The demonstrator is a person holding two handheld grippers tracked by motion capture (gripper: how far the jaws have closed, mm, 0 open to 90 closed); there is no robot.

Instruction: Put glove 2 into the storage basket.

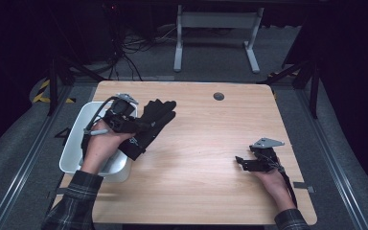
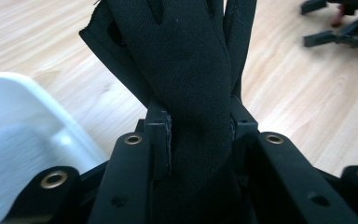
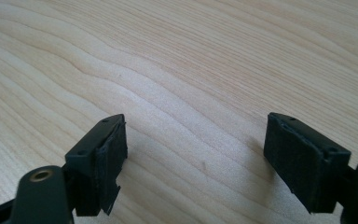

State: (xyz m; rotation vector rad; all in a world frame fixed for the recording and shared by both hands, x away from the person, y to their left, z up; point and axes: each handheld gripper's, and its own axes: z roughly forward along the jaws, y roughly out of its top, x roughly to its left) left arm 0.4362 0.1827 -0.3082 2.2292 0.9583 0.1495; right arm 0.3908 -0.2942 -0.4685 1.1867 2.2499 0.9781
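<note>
Left claw [image 1: 136,125]: clenched on a black glove [image 1: 152,125], held at the left of the wooden surface [image 1: 201,158], just right of the white tub [image 1: 76,143]; the glove's fingers point to the far right. In the left gripper view the cloth [image 2: 191,79] is pinched between both jaws. Right claw [image 1: 242,162]: released, jaws wide apart, grasping nothing, low over bare wood at the near right.

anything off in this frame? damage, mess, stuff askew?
One small thing: the black foam pad on one jaw of the right gripper is frayed, its lower corner peeling loose. Otherwise normal: the left gripper is shut on a black fabric glove beside the white plastic bin, and the wooden table shows no spills.
</note>
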